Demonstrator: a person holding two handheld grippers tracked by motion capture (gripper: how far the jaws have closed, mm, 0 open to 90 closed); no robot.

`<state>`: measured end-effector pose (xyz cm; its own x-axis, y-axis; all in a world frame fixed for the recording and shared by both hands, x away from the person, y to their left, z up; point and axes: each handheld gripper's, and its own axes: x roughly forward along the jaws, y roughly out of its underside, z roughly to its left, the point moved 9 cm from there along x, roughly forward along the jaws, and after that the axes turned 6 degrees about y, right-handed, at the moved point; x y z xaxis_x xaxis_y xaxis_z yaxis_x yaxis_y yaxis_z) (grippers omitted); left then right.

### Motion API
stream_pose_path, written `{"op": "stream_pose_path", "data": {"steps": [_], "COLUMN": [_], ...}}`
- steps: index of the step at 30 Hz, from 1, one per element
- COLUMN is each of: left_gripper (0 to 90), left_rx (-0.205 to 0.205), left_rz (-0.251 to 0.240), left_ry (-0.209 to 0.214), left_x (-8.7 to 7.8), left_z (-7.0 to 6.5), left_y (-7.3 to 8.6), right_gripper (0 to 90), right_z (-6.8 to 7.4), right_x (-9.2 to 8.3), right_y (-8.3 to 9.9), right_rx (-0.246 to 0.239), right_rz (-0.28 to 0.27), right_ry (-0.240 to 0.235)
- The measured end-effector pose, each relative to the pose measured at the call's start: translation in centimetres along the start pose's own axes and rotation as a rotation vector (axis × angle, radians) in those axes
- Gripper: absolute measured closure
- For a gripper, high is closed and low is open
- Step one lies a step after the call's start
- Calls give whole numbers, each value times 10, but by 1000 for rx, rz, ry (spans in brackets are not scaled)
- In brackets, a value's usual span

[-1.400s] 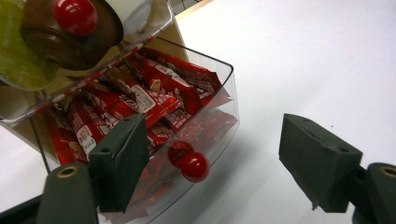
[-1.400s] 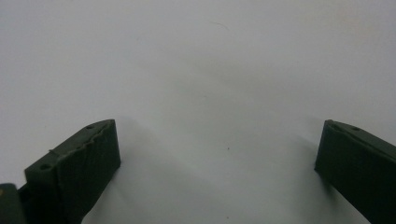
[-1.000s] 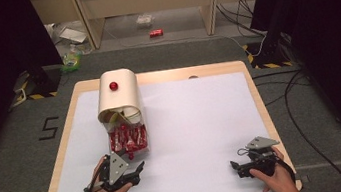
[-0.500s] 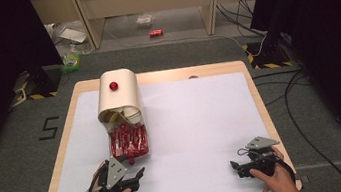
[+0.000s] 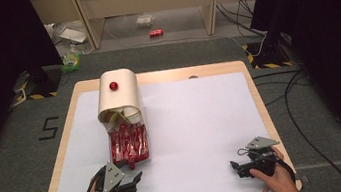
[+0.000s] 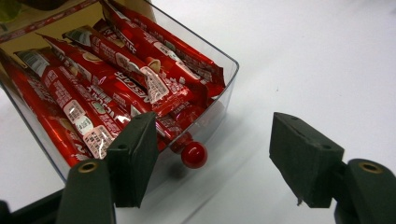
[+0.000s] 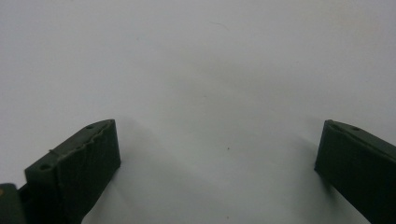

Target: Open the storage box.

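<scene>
A: Progress w/ the drawer?
B: Clear drawer (image 6: 219, 88) was already pulled out of the cream box (image 5: 118, 96), packed w/ red Nescafé sachets (image 6: 116, 70). Its red knob (image 6: 194, 155) sat just ahead of the left tongs (image 6: 215, 161), nearer the left jaw, ungrabbed.
A: Tongs?
B: Left had just been closing, still gaping, nothing between. Right tongs (image 7: 217, 168) wide open, empty, over bare desk (image 7: 210, 70). Knob grab prob. left.

A white-topped table (image 5: 201, 117) bears a clear drawer (image 5: 128, 143) of red sachets.
</scene>
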<state>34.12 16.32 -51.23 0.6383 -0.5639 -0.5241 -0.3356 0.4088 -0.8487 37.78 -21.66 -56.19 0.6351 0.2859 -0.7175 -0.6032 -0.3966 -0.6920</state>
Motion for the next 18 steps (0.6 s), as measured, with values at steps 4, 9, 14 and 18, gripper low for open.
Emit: {"op": "stream_pose_path", "data": {"steps": [4,9,14,18], "left_gripper": [326,332,332,332], "left_rx": [-6,-26,-18,-19], "left_rz": [15,19,33,45], "left_ry": [3,9,9,11], "left_x": [0,-2,-2,-3], "left_z": [-1,0,-1,-2], "left_y": [0,0,0,0], "right_gripper": [3,3,3,3], "right_z": [0,0,0,0], "right_x": [0,0,0,0], "right_y": [0,0,0,0], "right_rx": [0,0,0,1], "right_rz": [0,0,0,0], "right_ry": [0,0,0,0]}}
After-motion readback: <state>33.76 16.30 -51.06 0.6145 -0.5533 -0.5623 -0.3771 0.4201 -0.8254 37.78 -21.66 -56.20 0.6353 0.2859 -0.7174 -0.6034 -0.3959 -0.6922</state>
